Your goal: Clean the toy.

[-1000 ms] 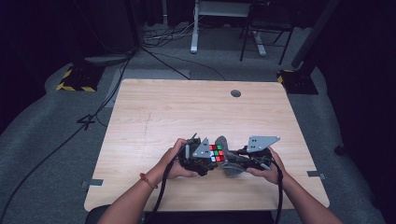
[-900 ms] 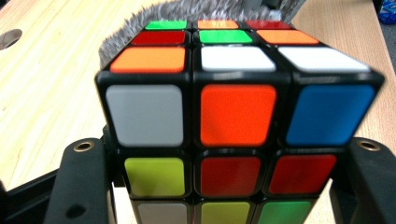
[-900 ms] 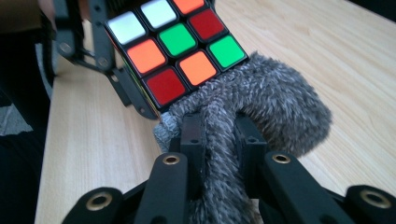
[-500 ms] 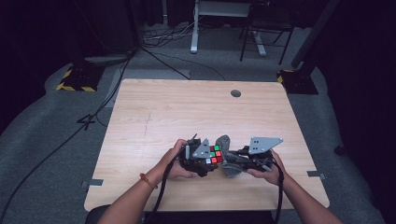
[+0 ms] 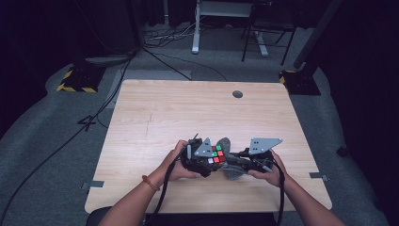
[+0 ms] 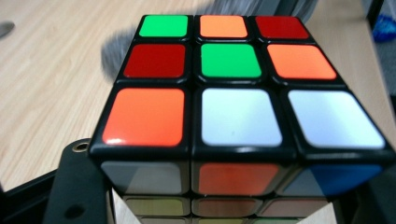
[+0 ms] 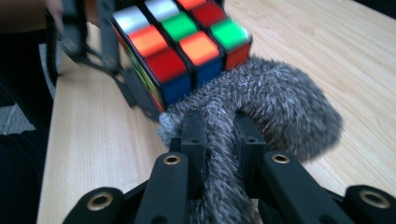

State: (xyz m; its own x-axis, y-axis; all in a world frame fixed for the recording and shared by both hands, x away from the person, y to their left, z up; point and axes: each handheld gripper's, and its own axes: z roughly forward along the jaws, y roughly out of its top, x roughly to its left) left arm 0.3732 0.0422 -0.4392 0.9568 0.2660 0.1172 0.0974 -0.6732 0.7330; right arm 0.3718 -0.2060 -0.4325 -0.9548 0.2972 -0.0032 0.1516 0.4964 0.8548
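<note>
While the left gripper (image 5: 207, 160) clamps the scrambled multicoloured puzzle cube (image 6: 238, 100) low over the wooden table (image 5: 188, 113), the right gripper (image 7: 219, 135) pinches a fuzzy grey cloth (image 7: 275, 107) against it. Risk: left jaws have just been easing open; wiping pressure could dislodge the cube.

- The right gripper (image 7: 219, 140) has its black fingers (image 7: 194, 135) clamped on a grey fuzzy cloth (image 7: 275, 107).
- A scrambled colourful puzzle cube (image 7: 187, 42) touches the cloth at eleven o'clock, above the light wooden counter (image 7: 327, 42).
</note>
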